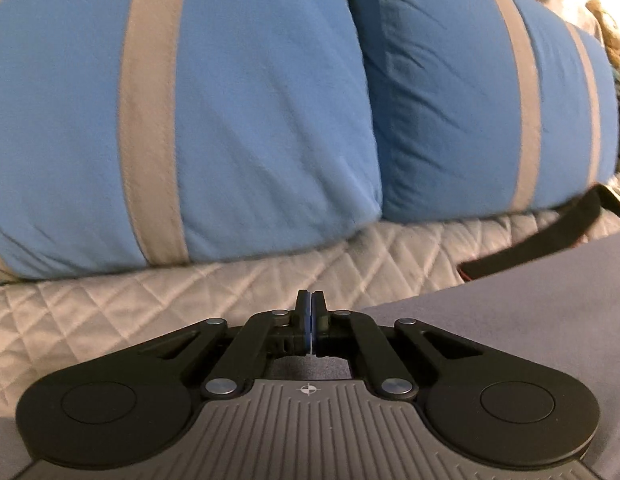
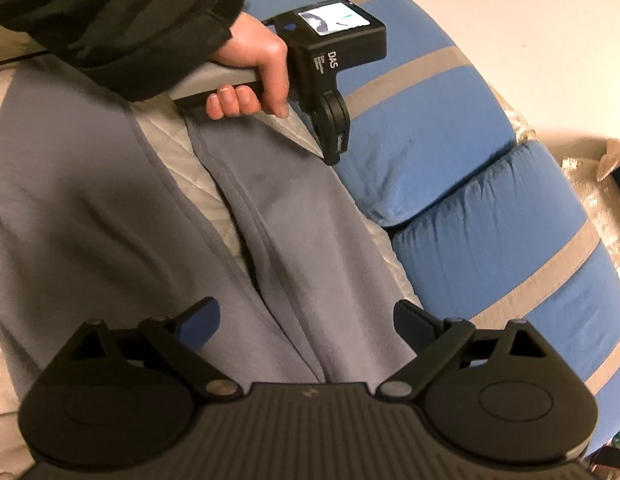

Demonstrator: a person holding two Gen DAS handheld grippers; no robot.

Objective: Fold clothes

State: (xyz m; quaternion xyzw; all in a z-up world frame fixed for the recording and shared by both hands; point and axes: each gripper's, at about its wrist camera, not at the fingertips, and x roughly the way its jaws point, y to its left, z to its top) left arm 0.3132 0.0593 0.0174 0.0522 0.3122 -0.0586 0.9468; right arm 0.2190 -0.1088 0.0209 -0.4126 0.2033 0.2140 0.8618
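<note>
The left gripper (image 1: 311, 300) was seen fully pinched together, nothing visibly caught between the pads, with the grey garment (image 1: 530, 340) lying under it and off to its right on the quilted cover (image 1: 150, 308). The right gripper (image 2: 306, 320) was spread wide, the garment laid out right beneath and ahead of it. Two blue cushions (image 1: 238, 112) were propped just beyond.

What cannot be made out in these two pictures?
- Left wrist view: whether the shut left hand-held gripper pinches the grey-blue fleece garment; its pads hide the contact.
- Both views: the garment's full shape, cut off by edges and by the open right hand-held gripper.
- Right wrist view: the handset's small screen, too small.
</note>
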